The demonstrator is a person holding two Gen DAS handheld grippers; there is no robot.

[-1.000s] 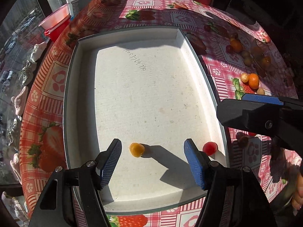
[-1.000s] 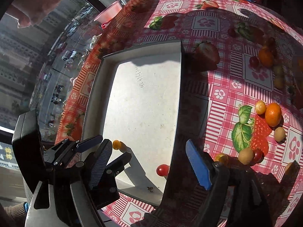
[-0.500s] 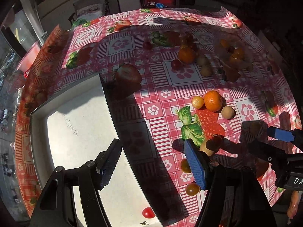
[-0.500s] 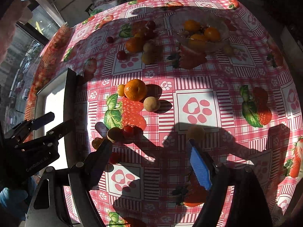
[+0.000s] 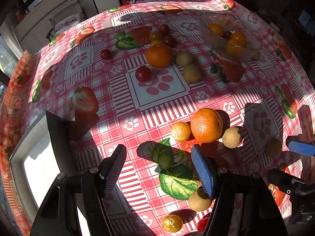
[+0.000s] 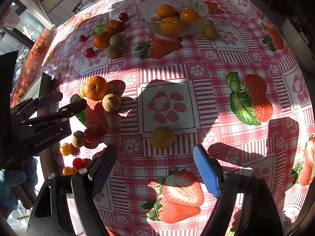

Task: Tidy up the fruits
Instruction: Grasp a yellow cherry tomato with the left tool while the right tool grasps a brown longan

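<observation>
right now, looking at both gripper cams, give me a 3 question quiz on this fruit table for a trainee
1. True or false: the right hand-held gripper is shut on a fruit.
2. Multiple choice: what lies in the glass bowl? A) only strawberries B) mostly orange-yellow round fruits C) nothing
3. Fill in: in the right wrist view, the lone yellowish fruit just ahead of the open fingers lies in ____, not sunlight.

Key:
1. False; its fingers are apart and hold nothing.
2. B
3. shadow
</observation>
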